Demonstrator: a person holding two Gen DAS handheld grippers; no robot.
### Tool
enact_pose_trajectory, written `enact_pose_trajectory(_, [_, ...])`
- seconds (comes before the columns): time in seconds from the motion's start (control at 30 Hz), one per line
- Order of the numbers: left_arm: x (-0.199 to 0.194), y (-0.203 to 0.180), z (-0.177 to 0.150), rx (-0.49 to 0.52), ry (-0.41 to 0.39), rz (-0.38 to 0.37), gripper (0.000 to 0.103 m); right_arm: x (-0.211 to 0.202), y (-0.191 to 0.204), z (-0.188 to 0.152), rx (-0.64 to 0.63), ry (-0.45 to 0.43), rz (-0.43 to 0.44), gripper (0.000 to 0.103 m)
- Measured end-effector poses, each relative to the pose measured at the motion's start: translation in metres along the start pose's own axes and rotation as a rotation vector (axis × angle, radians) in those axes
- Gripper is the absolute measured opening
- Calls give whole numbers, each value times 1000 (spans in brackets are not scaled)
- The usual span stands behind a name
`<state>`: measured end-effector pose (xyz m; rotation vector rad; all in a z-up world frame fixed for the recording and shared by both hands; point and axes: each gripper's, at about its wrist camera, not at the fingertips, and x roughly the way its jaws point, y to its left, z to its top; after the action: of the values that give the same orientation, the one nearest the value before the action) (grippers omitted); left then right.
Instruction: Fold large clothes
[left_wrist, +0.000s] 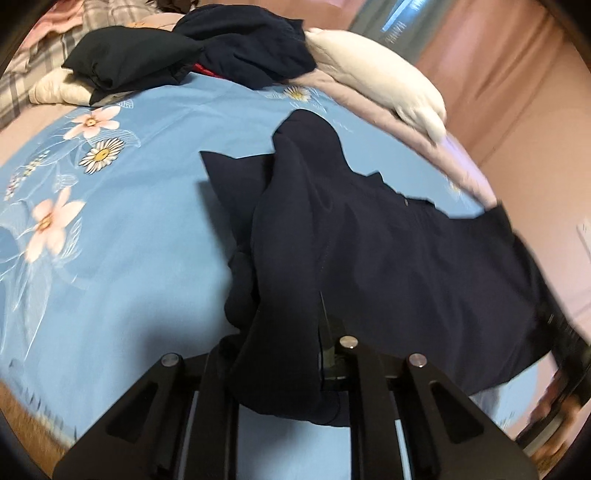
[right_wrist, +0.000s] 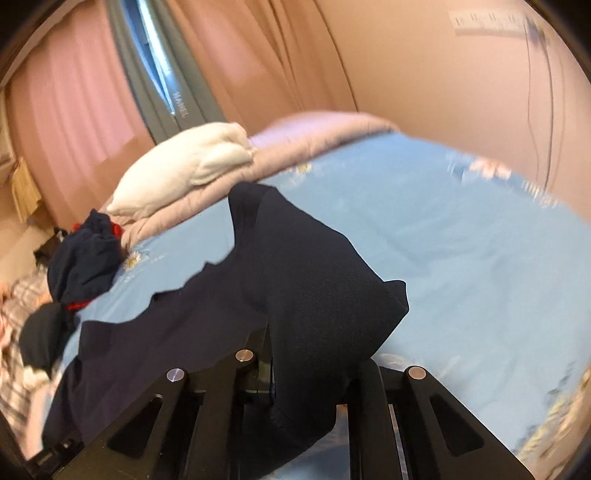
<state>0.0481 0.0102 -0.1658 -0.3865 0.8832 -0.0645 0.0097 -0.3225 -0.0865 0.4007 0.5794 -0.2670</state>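
A wide bed under a light blue sheet printed with pink and white flowers (left_wrist: 122, 229) carries everything here. Along its far edge runs a pale lilac quilt (left_wrist: 373, 99) with a plump white pillow (left_wrist: 384, 74) lying on it, and at the far left corner sits a heap of dark crumpled clothes with a flash of red (left_wrist: 221, 48). Pink curtains (right_wrist: 74, 110) hang behind the bed.

The task's thing, a large dark navy garment of smooth, thin fabric (left_wrist: 369, 236), lies across the near half of the sheet, its near edge raised off the bed between the two tools. It looks limp and heavy-draping: a bunched fold hangs at the left, the middle span sags, and a narrower part stretches away toward the quilt. Its cut cannot be told.

The left gripper (left_wrist: 325, 332) is clamped on one end of that raised edge, cloth spilling over its fingers. The right gripper (right_wrist: 271, 354) is likewise closed on the other end, fabric mounded over it.

The step in hand appears to be lifting the garment to spread it flat. Next, I judge, both hands must draw apart evenly to take out the sag and shake loose the bunched fold, then lay it smooth before any fold.
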Motion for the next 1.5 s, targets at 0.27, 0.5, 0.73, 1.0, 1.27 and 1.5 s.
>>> enact_pose_trajectory(0.27, [-13, -16, -36, 53, 49, 75, 19, -47, 37, 11, -143, -49, 48, 14])
enact_pose_trajectory(0.5, [-17, -7, -36, 36, 106, 72, 34, -53, 116, 7, -345, -66, 164, 14])
enact_pose_trajectory(0.73, [-59, 19, -30, -15, 39, 102, 47, -53, 194, -29, -576, -25, 292, 14])
enact_pose_trajectory(1.0, [-100, 57, -14, -73, -105, 186, 55, -21, 243, -111, -768, 185, 377, 14])
enact_pose_trajectory(1.27, [-97, 73, -9, -98, -90, 205, 55, 13, 242, -164, -759, 423, 430, 15])
enact_pose_trajectory(1.5, [-90, 66, -3, -78, -64, 161, 55, 16, 226, -155, -654, 489, 503, 15])
